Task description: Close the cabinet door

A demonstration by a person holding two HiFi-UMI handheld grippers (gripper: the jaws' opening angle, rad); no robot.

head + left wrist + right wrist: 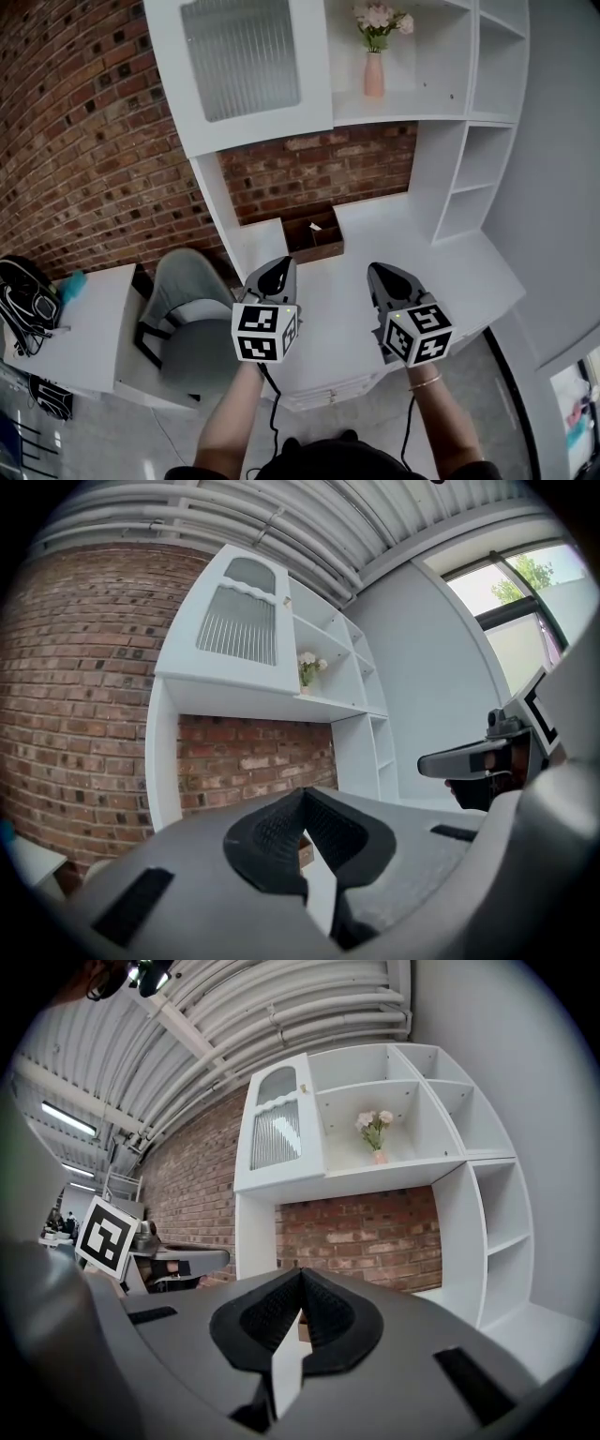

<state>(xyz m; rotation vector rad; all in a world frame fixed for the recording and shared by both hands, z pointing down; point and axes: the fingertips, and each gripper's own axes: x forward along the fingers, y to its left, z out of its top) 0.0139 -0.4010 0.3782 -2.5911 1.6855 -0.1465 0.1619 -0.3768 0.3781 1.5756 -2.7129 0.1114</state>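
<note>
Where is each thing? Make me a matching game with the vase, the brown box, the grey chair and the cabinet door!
Things:
1. vase
2. brown box
3. grey chair
4. cabinet door

Places:
A. on the desk, against the brick wall
B. on the open shelf, holding pink flowers
C. on the floor, left of the desk
D. up high, left of the flowers, with ribbed glass

Pairs: 1-B, 2-A, 3-C, 4-D
</note>
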